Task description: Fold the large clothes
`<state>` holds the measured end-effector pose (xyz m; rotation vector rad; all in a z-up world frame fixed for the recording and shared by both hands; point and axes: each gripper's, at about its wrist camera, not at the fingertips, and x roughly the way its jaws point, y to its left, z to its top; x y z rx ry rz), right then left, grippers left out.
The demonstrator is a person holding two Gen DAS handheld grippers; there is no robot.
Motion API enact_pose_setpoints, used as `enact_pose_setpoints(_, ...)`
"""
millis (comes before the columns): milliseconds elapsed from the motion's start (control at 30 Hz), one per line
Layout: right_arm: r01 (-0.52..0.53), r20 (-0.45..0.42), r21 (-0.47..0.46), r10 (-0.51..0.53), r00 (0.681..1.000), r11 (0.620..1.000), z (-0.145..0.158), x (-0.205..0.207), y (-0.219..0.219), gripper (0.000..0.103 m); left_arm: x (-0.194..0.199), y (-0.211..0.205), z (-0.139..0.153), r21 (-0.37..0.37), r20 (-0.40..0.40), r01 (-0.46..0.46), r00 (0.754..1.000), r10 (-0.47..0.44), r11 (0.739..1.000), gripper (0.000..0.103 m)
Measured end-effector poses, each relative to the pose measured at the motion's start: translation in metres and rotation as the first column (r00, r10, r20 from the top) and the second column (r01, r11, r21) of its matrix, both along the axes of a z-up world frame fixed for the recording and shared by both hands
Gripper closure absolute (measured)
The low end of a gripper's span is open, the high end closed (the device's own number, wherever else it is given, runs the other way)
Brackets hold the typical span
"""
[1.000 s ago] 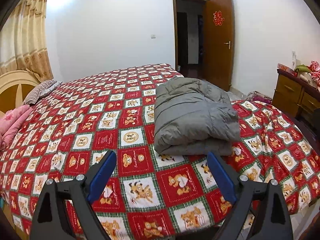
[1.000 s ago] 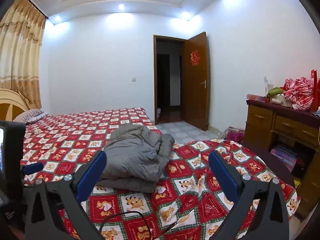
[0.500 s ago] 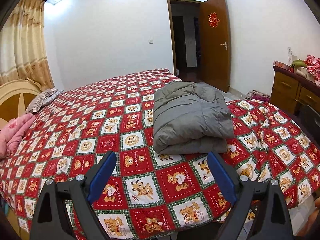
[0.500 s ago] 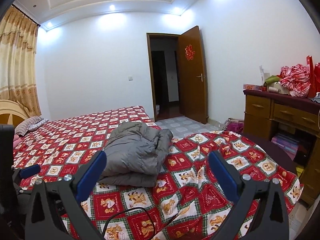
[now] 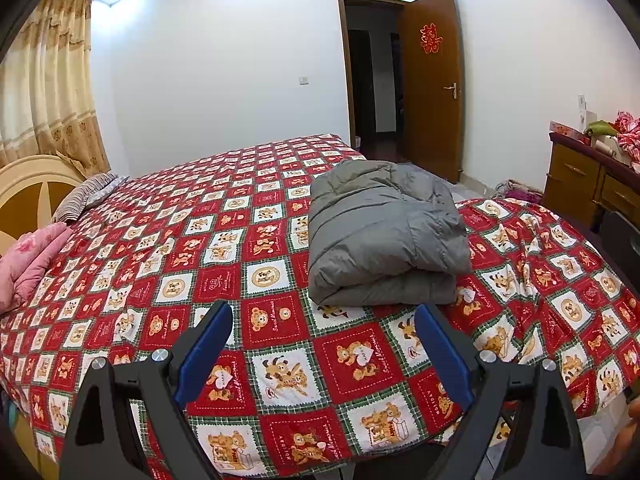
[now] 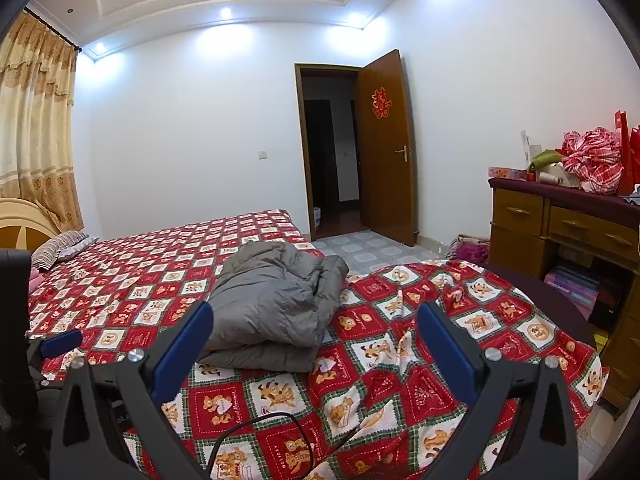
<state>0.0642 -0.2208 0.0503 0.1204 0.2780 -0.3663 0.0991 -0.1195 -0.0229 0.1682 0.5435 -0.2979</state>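
A grey padded jacket point(image 5: 384, 236) lies folded into a thick bundle on the bed's red patterned cover point(image 5: 200, 264). It also shows in the right wrist view point(image 6: 276, 304). My left gripper point(image 5: 324, 352) is open and empty, held back from the bed's near edge, short of the jacket. My right gripper point(image 6: 316, 352) is open and empty, also back from the bed, with the jacket ahead and slightly left. The left gripper's body point(image 6: 16, 320) shows at the left edge of the right wrist view.
A wooden dresser point(image 6: 560, 232) with piled items stands at the right. An open door point(image 6: 384, 148) is at the back. Pillows point(image 5: 84, 196) and a pink blanket point(image 5: 28, 256) lie at the bed's head. A black cable point(image 6: 256, 428) crosses the cover's near edge.
Both grippers have drawn back and risen away from the bed, so the jacket looks smaller and farther. Both stay open. The jacket has not moved.
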Motion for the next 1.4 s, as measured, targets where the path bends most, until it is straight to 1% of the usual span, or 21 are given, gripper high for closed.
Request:
enact_pose_setpoints(667, 0.009, 0.007, -0.007, -0.009, 1.0, 1.0, 0.002, 0.0, 0.001, 0.0, 0.003, -0.003, 0.0, 0.0, -0.001, -0.027, 1.0, 0.027, 1.0, 0.01)
enact_pose_setpoints(1200, 0.017, -0.007, 0.005, -0.017, 1.0, 1.0, 0.001, -0.004, 0.011, 0.0, 0.011, -0.002, -0.003, -0.01, -0.025, -0.045, 0.999, 0.045, 0.999, 0.01)
enact_pose_setpoints(1400, 0.02, -0.007, 0.003, -0.02, 1.0, 1.0, 0.001, -0.004, 0.012, 0.0, 0.013, -0.001, -0.004, -0.011, -0.019, -0.052, 0.998, 0.052, 0.999, 0.01)
